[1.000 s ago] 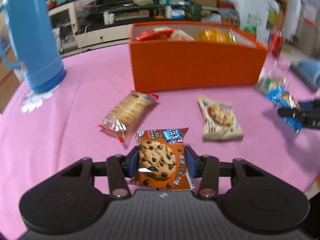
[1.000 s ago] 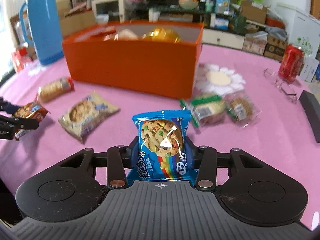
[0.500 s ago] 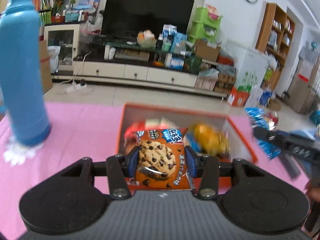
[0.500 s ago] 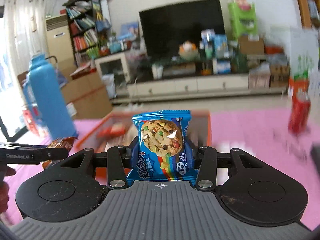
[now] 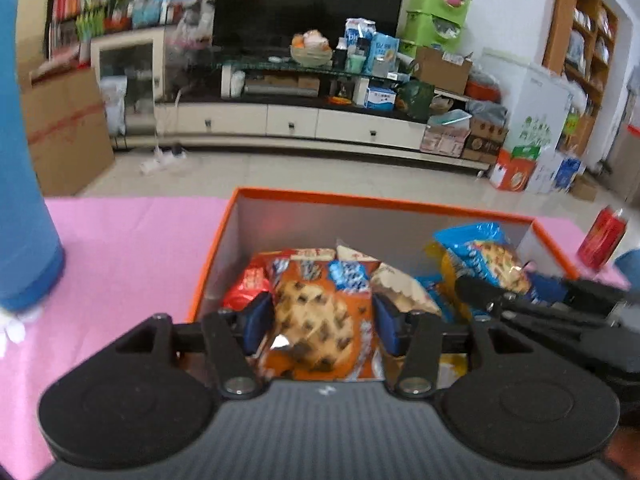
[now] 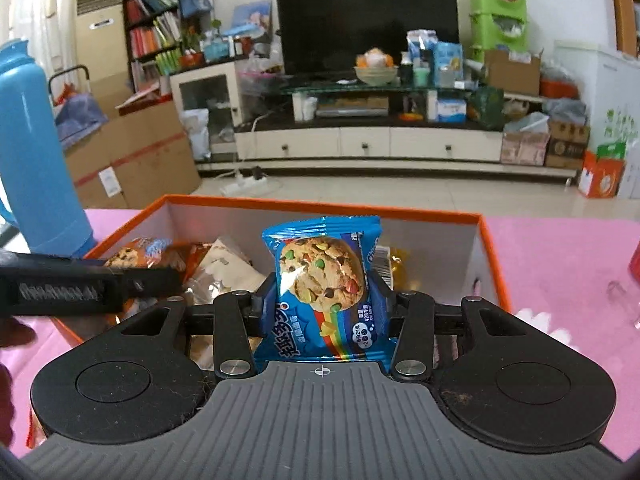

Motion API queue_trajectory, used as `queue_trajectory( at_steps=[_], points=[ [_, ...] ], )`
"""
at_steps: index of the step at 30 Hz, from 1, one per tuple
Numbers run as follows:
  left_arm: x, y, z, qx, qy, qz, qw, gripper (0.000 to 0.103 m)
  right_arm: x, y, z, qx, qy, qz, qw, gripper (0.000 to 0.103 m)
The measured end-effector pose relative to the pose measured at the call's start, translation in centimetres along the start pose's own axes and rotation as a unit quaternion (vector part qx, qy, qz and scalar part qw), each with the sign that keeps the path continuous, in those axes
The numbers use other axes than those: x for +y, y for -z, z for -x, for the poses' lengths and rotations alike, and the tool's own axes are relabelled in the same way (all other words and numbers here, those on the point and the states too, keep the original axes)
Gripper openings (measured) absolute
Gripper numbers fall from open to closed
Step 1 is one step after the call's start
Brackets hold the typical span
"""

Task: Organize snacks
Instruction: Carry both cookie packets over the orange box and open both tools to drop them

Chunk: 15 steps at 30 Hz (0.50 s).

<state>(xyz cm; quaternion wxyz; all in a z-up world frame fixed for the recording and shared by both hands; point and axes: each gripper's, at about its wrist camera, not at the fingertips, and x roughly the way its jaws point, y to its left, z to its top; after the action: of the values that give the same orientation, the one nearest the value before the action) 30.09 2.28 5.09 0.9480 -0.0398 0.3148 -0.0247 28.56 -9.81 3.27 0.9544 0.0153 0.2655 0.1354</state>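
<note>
the orange cookie packet (image 5: 320, 316) sits between the left gripper (image 5: 320, 322)'s jaws, which are opening; a gap shows beside each pad, so it reads as being let go over the orange box (image 5: 384, 205) just below and ahead. the blue cookie packet (image 6: 326, 292) is pinched upright in the right gripper (image 6: 324, 300), over the same box, not yet released. several packets already lie inside beneath both grippers, so the sorting looks well under way. whether snacks remain on the pink tablecloth (image 5: 132, 248) behind cannot be told.
</note>
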Motion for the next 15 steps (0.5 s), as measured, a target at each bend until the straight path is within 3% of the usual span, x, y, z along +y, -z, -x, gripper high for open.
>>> queue_trajectory(
  at_steps=[2, 6, 9, 11, 15],
  points=[
    [-0.1, 0.2, 0.0, -0.002, -0.009, -0.010, 0.9999, 0.060, 0.5, 0.1, -0.3, 0.002, 0.008, 0.013, 1.000, 0.028],
    [1.1, -0.3, 2.0, -0.030, 0.019, 0.025, 0.9990, 0.065, 0.3, 0.1, 0.1, 0.005, 0.003, 0.003, 1.000, 0.034],
    [1.6, -1.1, 5.2, -0.071, 0.027, 0.040, 0.9963, 0.068, -1.3, -0.8, 2.5, -0.018, -0.020, -0.036, 0.999, 0.049],
    [1.9, -1.5, 7.2, -0.089, 0.032, 0.052, 0.9941, 0.071, -2.1, -1.2, 4.8, -0.044, -0.021, -0.051, 0.998, 0.076],
    [1.9, -0.3, 11.6, -0.096, 0.040, 0.047, 0.9935, 0.084, -3.6, -1.3, 10.1, -0.087, 0.004, -0.068, 0.994, 0.085]
  ],
)
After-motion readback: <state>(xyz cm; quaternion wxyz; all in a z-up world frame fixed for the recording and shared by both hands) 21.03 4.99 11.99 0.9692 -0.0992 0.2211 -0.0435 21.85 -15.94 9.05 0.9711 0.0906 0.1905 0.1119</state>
